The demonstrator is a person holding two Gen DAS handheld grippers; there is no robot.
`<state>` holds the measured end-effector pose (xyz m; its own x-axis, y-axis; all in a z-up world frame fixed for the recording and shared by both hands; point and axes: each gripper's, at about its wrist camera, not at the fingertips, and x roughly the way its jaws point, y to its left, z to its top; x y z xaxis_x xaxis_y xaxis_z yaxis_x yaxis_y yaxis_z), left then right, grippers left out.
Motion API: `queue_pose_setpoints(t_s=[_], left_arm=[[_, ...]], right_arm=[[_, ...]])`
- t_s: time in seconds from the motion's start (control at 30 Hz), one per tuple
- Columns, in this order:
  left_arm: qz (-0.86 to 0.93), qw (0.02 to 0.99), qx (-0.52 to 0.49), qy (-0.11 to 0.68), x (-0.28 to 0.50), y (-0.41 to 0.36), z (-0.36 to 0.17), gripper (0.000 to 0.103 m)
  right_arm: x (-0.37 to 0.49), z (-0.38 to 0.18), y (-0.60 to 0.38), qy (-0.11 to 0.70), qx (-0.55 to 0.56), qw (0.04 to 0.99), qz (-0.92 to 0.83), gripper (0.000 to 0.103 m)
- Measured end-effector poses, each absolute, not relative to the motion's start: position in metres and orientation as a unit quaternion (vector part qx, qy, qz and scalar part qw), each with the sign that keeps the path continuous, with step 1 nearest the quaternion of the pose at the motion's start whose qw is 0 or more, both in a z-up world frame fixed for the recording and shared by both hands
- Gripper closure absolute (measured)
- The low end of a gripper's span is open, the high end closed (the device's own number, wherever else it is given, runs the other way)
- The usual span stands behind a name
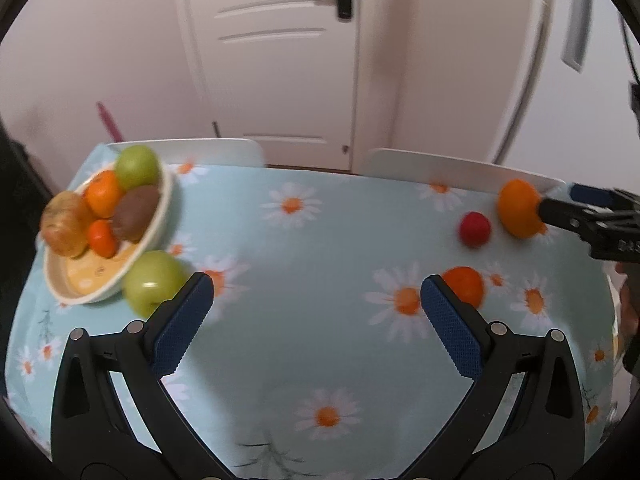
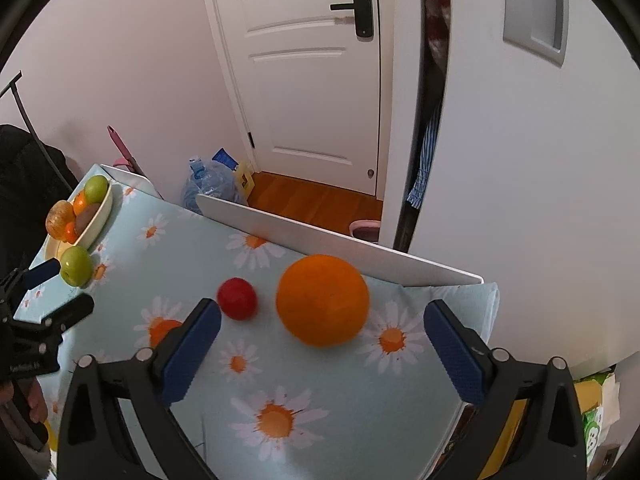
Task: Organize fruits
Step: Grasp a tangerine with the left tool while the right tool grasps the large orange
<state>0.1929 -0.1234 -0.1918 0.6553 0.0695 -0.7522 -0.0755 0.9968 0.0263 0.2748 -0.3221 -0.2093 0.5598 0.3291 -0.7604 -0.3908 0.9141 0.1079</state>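
Note:
A cream bowl (image 1: 156, 226) at the table's far left holds a green apple, a kiwi, mandarins and a yellowish fruit. A second green apple (image 1: 154, 288) lies on the cloth just in front of the bowl, beside my left gripper's left finger. My left gripper (image 1: 316, 300) is open and empty. A small mandarin (image 1: 466, 286) sits behind its right finger. A large orange (image 2: 322, 306) and a red fruit (image 2: 237, 299) lie ahead of my right gripper (image 2: 322, 334), which is open and empty, the orange just beyond its fingertips.
The table (image 1: 320, 352) has a pale blue daisy cloth. Two white chair backs (image 1: 192, 152) stand along its far edge. Beyond are a white door (image 2: 312, 80), a water jug (image 2: 208, 186) on the floor and a wall. The left gripper also shows in the right wrist view (image 2: 48, 292).

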Motion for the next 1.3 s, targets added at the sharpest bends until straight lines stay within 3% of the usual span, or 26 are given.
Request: queue_pose_setpoints(t_s=[0.23,0.37,0.43,0.6,0.7,0.73,0.8,0.97,1.3], left_arm=[[-0.025,0.909,0.024,0.415,0.199,-0.165,-0.201,0.000],[-0.051,0.907,0.038,0.417,0.202,-0.182,-0.208,0.000],[-0.060,0.904,0.044,0.421,0.205,-0.187,-0.212,0.004],[-0.075,0.896,0.047,0.434,0.210,-0.194,-0.224,0.024],[-0.080,0.893,0.048,0.440,0.210,-0.196,-0.227,0.026],[-0.081,0.892,0.048,0.442,0.210,-0.196,-0.228,0.030],[-0.083,0.888,0.047,0.450,0.210,-0.196,-0.231,0.047],[-0.094,0.884,0.046,0.456,0.208,-0.197,-0.232,0.058],[-0.087,0.885,0.049,0.454,0.198,-0.192,-0.232,0.060]], right_arm=[[0.283,-0.222,-0.323,0.428,-0.041,0.877,0.214,0.004],[0.286,-0.228,-0.320,0.434,-0.043,0.873,0.220,0.012],[0.287,-0.230,-0.320,0.435,-0.041,0.872,0.221,0.012],[0.290,-0.233,-0.319,0.438,-0.038,0.870,0.224,0.016],[0.292,-0.235,-0.318,0.443,-0.039,0.867,0.223,0.017],[0.292,-0.235,-0.317,0.444,-0.039,0.867,0.224,0.019],[0.292,-0.235,-0.315,0.445,-0.041,0.866,0.223,0.020],[0.294,-0.238,-0.310,0.450,-0.047,0.865,0.214,0.026],[0.296,-0.240,-0.302,0.453,-0.054,0.867,0.201,0.033]])
